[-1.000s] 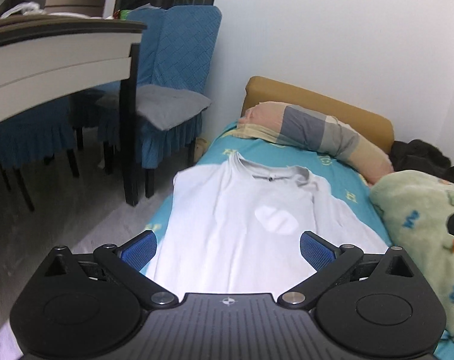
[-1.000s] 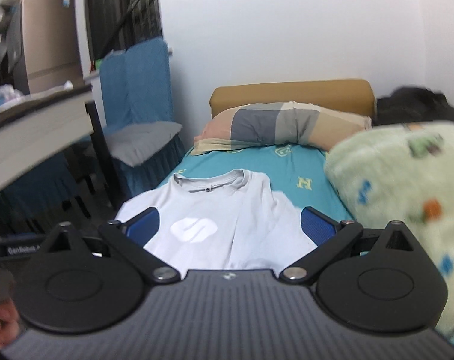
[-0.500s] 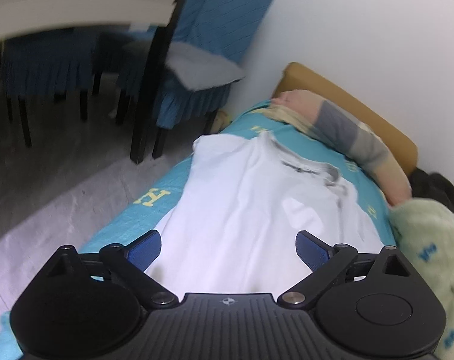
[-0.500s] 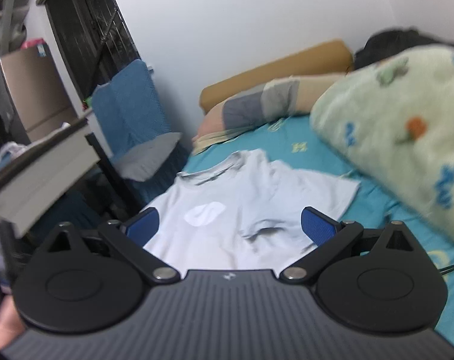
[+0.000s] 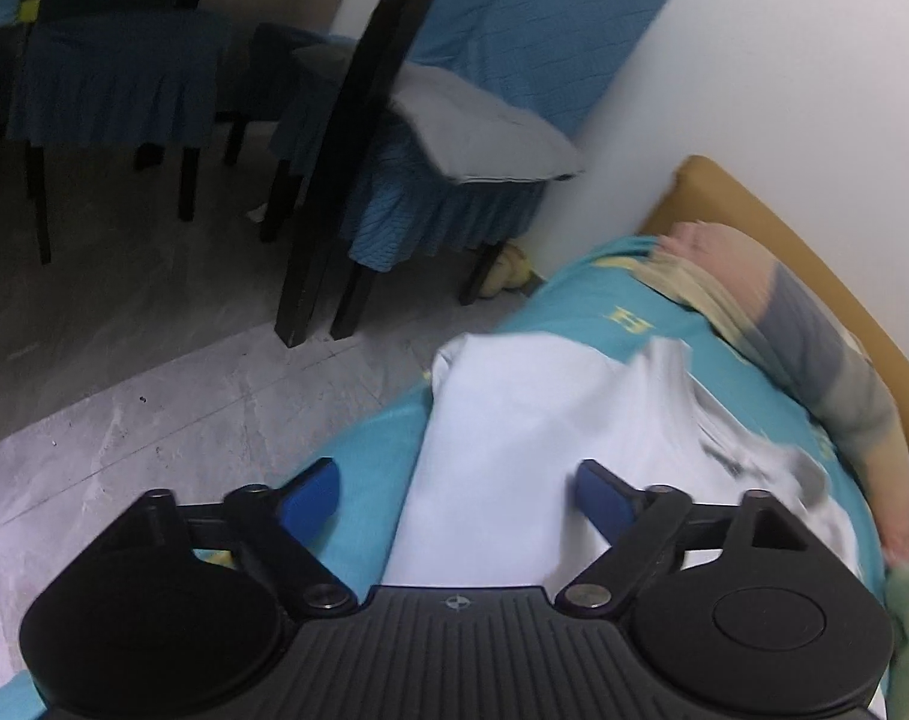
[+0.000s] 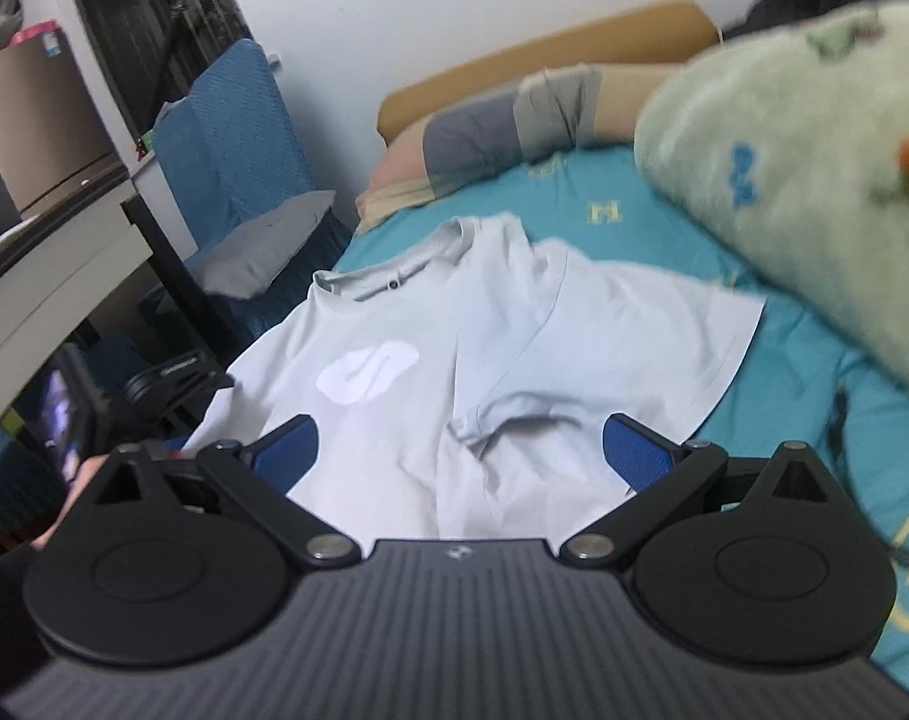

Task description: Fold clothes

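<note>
A pale grey T-shirt (image 6: 454,336) with a white logo lies face up on the teal bed sheet (image 6: 814,360). It also shows in the left wrist view (image 5: 514,420), its left edge near the bed's side. My left gripper (image 5: 454,489) is open and empty, low over the shirt's left edge. My right gripper (image 6: 460,450) is open and empty, just above the shirt's body near the right armpit, where the cloth is creased. The right sleeve (image 6: 694,330) is spread out flat.
A striped pillow (image 6: 514,120) and tan headboard (image 6: 544,54) lie beyond the collar. A fluffy green blanket (image 6: 814,150) fills the bed's right side. Blue-covered chairs (image 5: 454,120), a dark table leg (image 5: 346,180) and grey floor (image 5: 124,360) are left of the bed.
Both grippers have moved down and closer to the shirt. The left one swung left over the shirt's left edge; the right one came in over the right sleeve area. Both stay open.
</note>
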A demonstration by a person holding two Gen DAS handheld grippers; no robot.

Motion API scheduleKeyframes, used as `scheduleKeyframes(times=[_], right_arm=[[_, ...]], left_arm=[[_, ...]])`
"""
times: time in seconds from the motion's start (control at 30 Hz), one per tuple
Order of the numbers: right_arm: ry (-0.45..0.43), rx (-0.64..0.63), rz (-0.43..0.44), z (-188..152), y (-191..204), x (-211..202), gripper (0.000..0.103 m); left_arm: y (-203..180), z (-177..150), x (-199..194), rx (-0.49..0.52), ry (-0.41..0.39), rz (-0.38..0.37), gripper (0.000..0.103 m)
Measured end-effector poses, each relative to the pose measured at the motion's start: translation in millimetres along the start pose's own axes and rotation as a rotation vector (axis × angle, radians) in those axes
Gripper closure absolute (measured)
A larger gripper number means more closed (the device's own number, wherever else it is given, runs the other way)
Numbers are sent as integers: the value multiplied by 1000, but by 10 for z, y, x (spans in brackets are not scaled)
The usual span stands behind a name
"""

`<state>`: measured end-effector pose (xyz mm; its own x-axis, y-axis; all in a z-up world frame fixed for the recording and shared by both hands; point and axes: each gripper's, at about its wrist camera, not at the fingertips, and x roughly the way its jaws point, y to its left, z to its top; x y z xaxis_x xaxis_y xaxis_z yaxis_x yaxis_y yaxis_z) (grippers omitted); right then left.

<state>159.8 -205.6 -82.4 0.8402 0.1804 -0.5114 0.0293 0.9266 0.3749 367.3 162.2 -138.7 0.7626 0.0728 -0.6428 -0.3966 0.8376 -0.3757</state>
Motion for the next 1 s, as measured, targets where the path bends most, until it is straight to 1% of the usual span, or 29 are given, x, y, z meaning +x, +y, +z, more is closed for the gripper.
scheduleKeyframes(times=[0.03, 0.07, 0.1, 0.13, 0.17, 0.2, 0.23, 0.27, 0.3, 0.4, 0.43, 0.47, 0.57, 0.63, 0.7, 0.77, 0.8, 0.87, 0.9, 0.97, 1.0], right_arm=[[-9, 0, -19, -1, -17, 26, 0], [-17, -1, -37, -2, -33, 51, 0], [-30, 2, -66, 5, -50, 69, 0], [-46, 13, -93, 21, -78, 75, 0], [-60, 36, -104, 44, -128, 70, 0], [-74, 64, -104, 71, -189, 50, 0], [-89, 85, -107, 91, -248, 14, 0], [-106, 101, -112, 105, -306, -33, 0], [-121, 111, -122, 113, -358, -83, 0], [-150, 114, -168, 117, -465, -241, 0], [-161, 116, -188, 115, -492, -288, 0], [-174, 119, -207, 116, -516, -330, 0], [-210, 135, -246, 132, -590, -443, 0], [-230, 142, -257, 151, -623, -487, 0], [-244, 146, -263, 167, -645, -511, 0], [-241, 144, -260, 170, -657, -495, 0], [-234, 145, -257, 165, -664, -478, 0], [-219, 147, -250, 157, -679, -445, 0], [-212, 148, -248, 152, -687, -431, 0], [-199, 154, -244, 141, -701, -407, 0], [-195, 161, -239, 139, -701, -398, 0]], left_arm=[[-26, 26, 65, 10, 2, 6, 26], [-58, 46, 126, 29, 4, 16, 28], [-115, 37, 170, 83, 10, 45, 32], [-173, 28, 214, 137, 16, 74, 45], [-233, 17, 246, 189, 19, 100, 53], [-304, -2, 225, 235, 6, 112, 67], [-374, -21, 204, 281, -7, 124, 86], [-444, -40, 183, 327, -20, 136, 95], [-525, -65, 154, 380, -37, 148, 98], [-913, -216, -50, 626, -147, 166, 100], [-1041, -277, -133, 686, -184, 137, 100], [-1185, -360, -212, 737, -204, 109, 100], [-1644, -696, -430, 866, -228, 2, 101], [-1933, -1014, -532, 968, -231, -81, 101], [-2153, -1347, -541, 1049, -202, -151, 101], [-2303, -1637, -455, 1090, -146, -170, 101], [-2348, -1739, -396, 1093, -112, -161, 100], [-2371, -1818, -353, 1074, -75, -167, 97], [-2366, -1824, -357, 1060, -66, -178, 90], [-2256, -1737, -491, 995, -56, -225, 80], [-2183, -1688, -580, 956, -50, -250, 63]])
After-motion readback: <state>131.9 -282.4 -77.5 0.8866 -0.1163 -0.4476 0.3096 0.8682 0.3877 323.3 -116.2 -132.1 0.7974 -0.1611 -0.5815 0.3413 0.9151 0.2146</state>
